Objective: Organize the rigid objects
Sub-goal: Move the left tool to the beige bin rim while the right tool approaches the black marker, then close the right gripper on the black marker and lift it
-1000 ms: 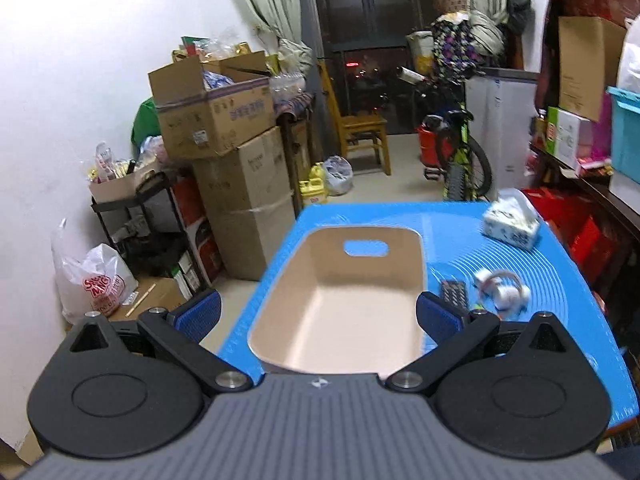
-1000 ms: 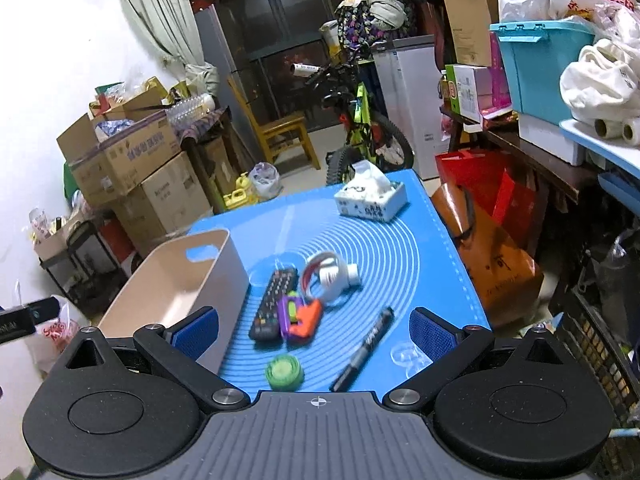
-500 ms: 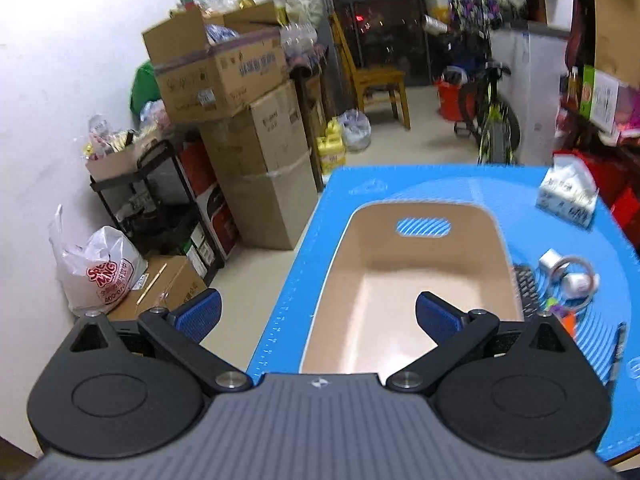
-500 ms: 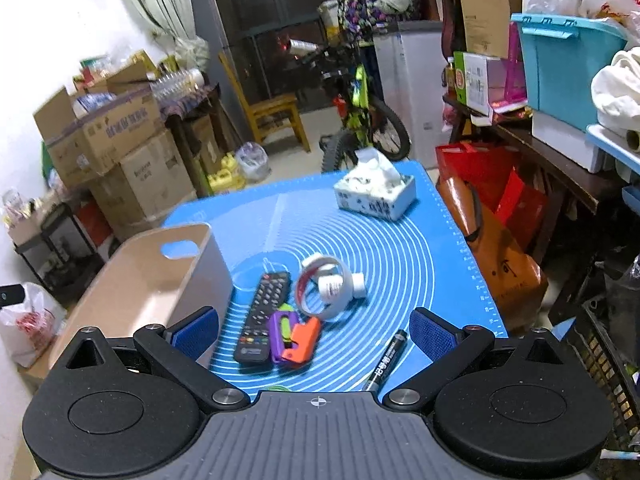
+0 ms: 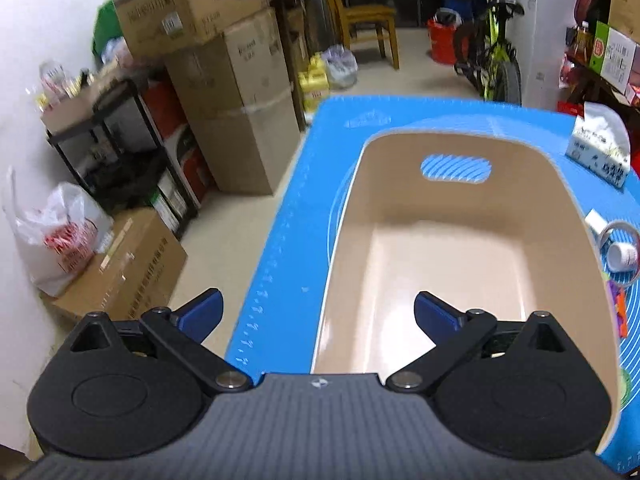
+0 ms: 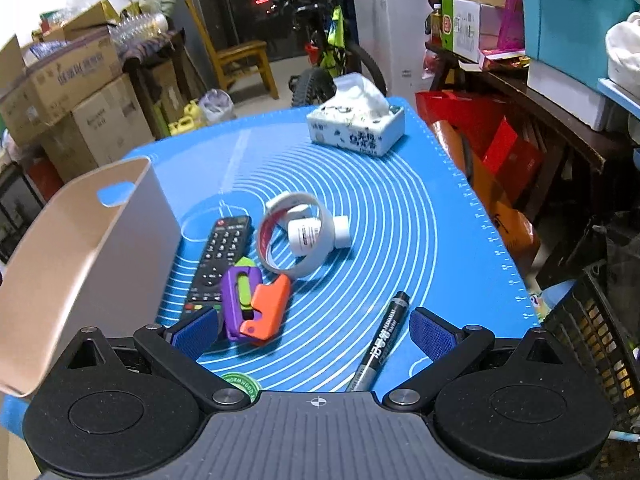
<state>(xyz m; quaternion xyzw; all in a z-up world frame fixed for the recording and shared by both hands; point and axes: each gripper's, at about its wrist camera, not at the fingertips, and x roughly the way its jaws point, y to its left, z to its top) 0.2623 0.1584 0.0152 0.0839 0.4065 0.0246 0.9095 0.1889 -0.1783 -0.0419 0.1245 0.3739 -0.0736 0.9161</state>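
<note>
An empty beige bin (image 5: 452,256) stands on the blue mat; it also shows in the right wrist view (image 6: 80,248). My left gripper (image 5: 318,314) is open and empty, over the bin's near left rim. My right gripper (image 6: 314,330) is open and empty, low over the mat. Before it lie a black remote (image 6: 218,262), a purple and orange toy (image 6: 256,306), a white tape ring (image 6: 292,240) with a small white bottle (image 6: 306,236), a black marker (image 6: 380,342) and a green lid (image 6: 240,384) half hidden under the gripper.
A tissue box (image 6: 356,130) sits at the mat's far side. Cardboard boxes (image 5: 224,80), a black shelf and a plastic bag stand left of the table. A bicycle, a chair, red bags and a black crate (image 6: 592,344) stand behind and right.
My left gripper has moved left and tilted down over the bin's left side. My right gripper has moved forward and lower toward the objects; the green lid now slips under it.
</note>
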